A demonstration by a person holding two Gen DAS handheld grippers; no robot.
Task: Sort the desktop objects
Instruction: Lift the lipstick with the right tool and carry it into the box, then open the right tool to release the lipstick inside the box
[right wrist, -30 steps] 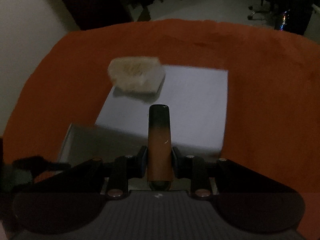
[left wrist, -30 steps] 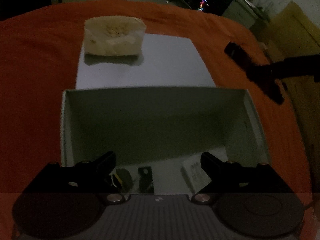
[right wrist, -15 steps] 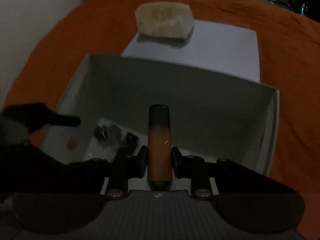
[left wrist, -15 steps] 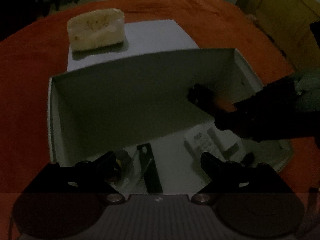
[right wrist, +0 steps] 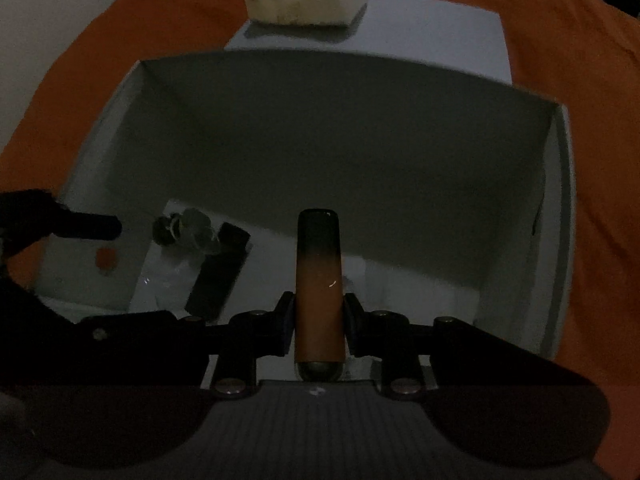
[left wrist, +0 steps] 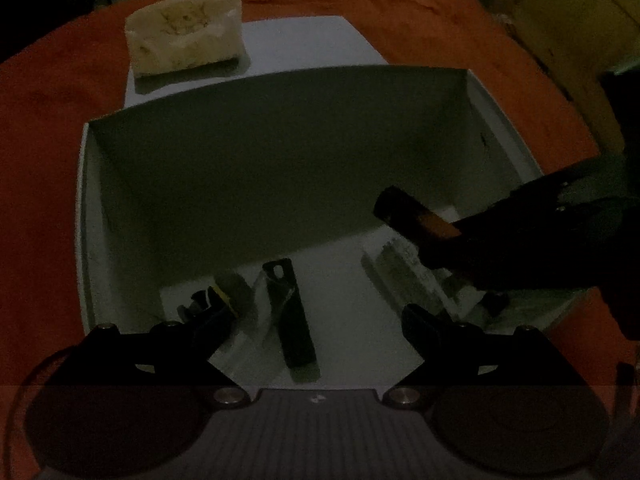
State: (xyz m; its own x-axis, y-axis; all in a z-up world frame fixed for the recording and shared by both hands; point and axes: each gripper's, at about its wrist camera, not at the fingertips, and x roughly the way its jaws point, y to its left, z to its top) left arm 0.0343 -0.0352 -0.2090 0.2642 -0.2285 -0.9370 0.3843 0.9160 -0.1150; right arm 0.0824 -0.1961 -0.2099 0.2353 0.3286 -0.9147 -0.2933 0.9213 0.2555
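Two tools over the white box (right wrist: 560, 216): right tool (right wrist: 319, 322), clenched on the orange-and-black stick (right wrist: 319, 280), should lower it to bare floor before releasing; left tool (left wrist: 316, 320) hangs released, empty.

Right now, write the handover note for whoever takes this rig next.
Right gripper: shut on the orange-and-black stick, held inside the open white box, not yet released.
Left gripper: fingers wide open, nothing between them, over the box's near side.
Already in the box: a flat black bar, a small bagged item, a pale printed item.
The cream block sits outside on the white lid behind the box.
Left: drop the stick; the block probably goes next.
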